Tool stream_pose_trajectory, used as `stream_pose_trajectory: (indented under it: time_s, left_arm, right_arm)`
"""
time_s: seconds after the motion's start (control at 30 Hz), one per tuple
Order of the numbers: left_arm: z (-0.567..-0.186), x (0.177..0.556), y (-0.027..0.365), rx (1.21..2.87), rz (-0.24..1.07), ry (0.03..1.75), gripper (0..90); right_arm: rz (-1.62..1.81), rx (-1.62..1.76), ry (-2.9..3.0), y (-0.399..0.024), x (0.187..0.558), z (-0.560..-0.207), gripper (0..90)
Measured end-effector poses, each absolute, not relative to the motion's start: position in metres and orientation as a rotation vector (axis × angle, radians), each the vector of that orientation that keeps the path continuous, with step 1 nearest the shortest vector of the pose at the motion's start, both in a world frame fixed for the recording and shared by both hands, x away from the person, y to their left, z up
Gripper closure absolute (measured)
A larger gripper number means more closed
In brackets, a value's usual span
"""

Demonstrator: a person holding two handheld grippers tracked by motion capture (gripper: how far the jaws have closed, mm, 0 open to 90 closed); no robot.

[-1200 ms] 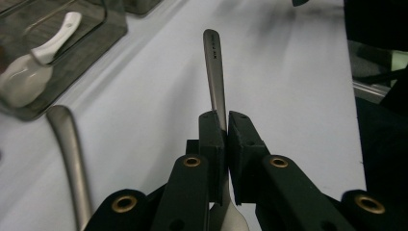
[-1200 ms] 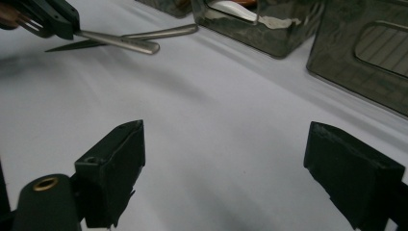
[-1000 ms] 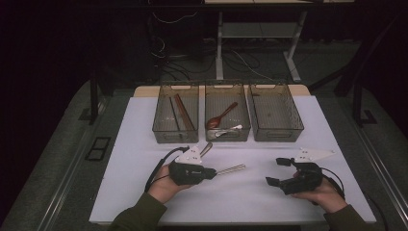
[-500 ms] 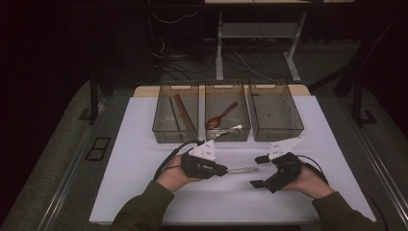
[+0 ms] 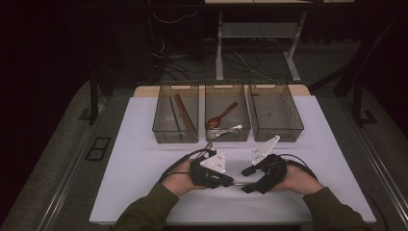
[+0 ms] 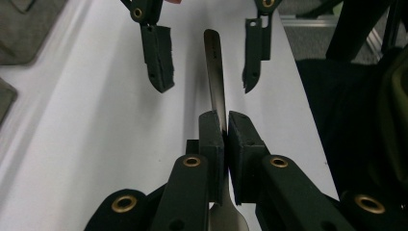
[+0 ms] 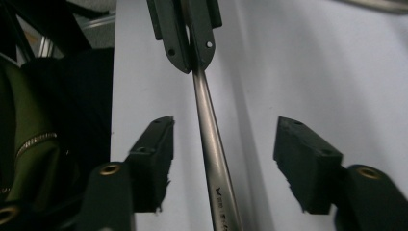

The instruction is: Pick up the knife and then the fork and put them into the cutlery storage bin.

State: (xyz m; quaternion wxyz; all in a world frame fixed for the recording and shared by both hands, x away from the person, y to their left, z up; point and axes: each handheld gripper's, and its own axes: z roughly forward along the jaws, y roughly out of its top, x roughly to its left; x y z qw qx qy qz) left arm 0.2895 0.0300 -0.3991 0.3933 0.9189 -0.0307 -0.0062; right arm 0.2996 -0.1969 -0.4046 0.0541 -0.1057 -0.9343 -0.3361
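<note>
Seen from the high view: left gripper (image 5: 230,182) and right gripper (image 5: 246,180) meeting tip to tip above the white table (image 5: 144,168), in front of three bins (image 5: 269,130). Left gripper view: own jaws clamped on a metal utensil handle (image 6: 215,82), far jaws flanking its end. Right gripper view: own jaws just closing, parted around the handle, not touching.

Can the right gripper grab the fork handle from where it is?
Probably yes. The fork handle already lies between the right gripper's open, just-closing pads, untouched, while the left gripper clamps it.

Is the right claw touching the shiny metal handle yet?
Apart. In the right gripper view, the metal handle runs between the right claw pads with white table on both sides; its jaws have just been closing.
</note>
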Motion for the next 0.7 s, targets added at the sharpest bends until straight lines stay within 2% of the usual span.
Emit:
stream_pose_trajectory:
  time_s: [0.5,0.7]
  left_arm:
    - [-0.399,0.286,0.027,2.338,-0.021,-0.1,84.3]
    - [-0.397,0.287,0.028,2.32,-0.024,-0.109,86.2]
  right_arm:
    - [-0.905,-0.2,-2.849,-0.186,0.297,-0.416,77.5]
    - [-0.855,-0.124,-2.859,-0.182,0.294,-0.418,85.8]
